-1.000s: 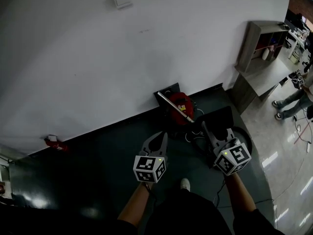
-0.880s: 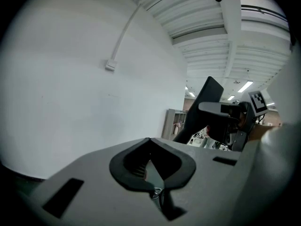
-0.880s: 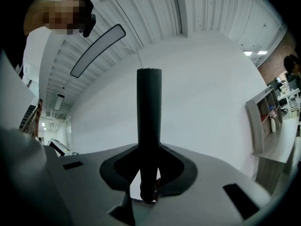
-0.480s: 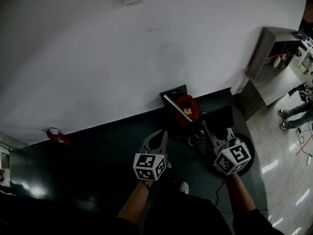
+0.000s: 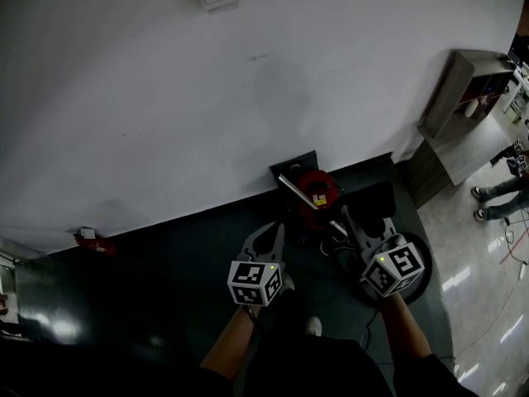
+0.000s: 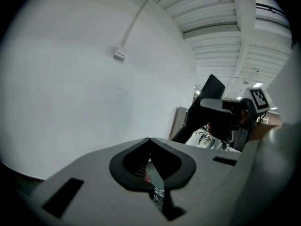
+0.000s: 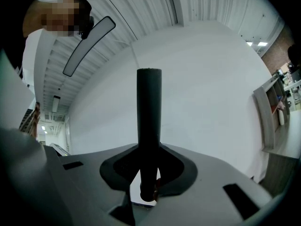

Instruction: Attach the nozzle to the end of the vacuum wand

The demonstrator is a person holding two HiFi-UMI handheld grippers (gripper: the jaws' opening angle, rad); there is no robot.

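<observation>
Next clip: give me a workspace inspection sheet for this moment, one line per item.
Surface: dark floor along a white wall; pale glossy floor at the right.
Job's things: red vacuum by the wall, silver wand leaning across it; dark nozzle not yet attached.
Clutter: small red item at the wall's foot.
Grippers: left gripper shut, empty; right gripper shut on the nozzle.
Cables: loose loops beside the vacuum.
Surroundings: grey cabinet; a person's legs far right.
</observation>
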